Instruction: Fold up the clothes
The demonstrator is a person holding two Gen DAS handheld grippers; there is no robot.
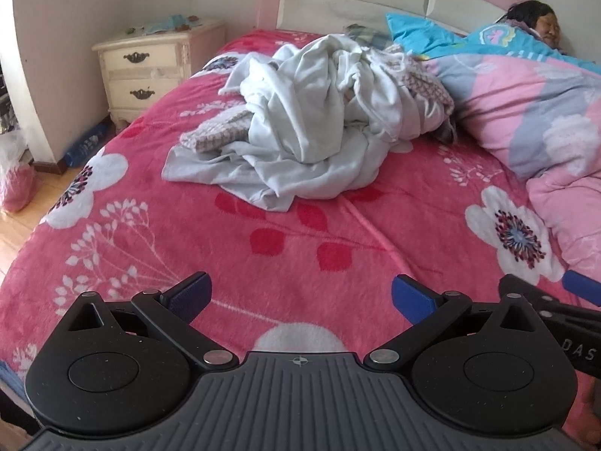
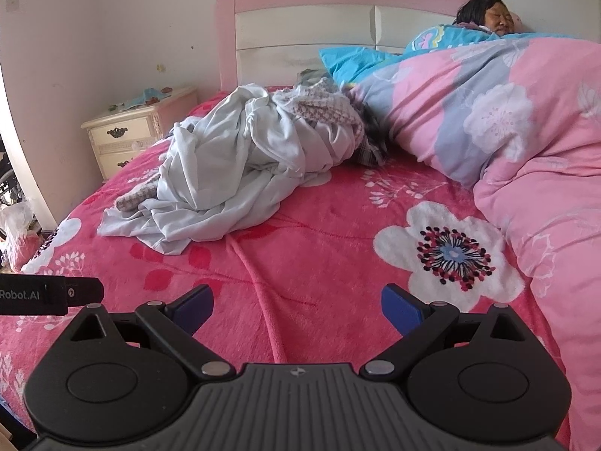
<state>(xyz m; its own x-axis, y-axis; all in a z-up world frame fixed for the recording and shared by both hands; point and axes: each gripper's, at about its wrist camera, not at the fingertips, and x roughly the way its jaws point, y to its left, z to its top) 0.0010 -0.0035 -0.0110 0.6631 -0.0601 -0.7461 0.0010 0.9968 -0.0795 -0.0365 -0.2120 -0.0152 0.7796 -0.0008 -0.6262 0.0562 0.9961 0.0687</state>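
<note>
Pale clothes [image 1: 311, 127] lie in one crumpled heap on the bed [image 1: 263, 248], well ahead of both grippers, with a checked knit tangled among the white pieces. Nothing looks folded yet, so the whole task seems left to do. Left gripper [image 1: 300, 297] and right gripper [image 2: 296, 304] hang over bare blanket with jaws spread apart, holding nothing.

Left claw [image 1: 300, 295], right claw [image 2: 296, 306] agape
</note>
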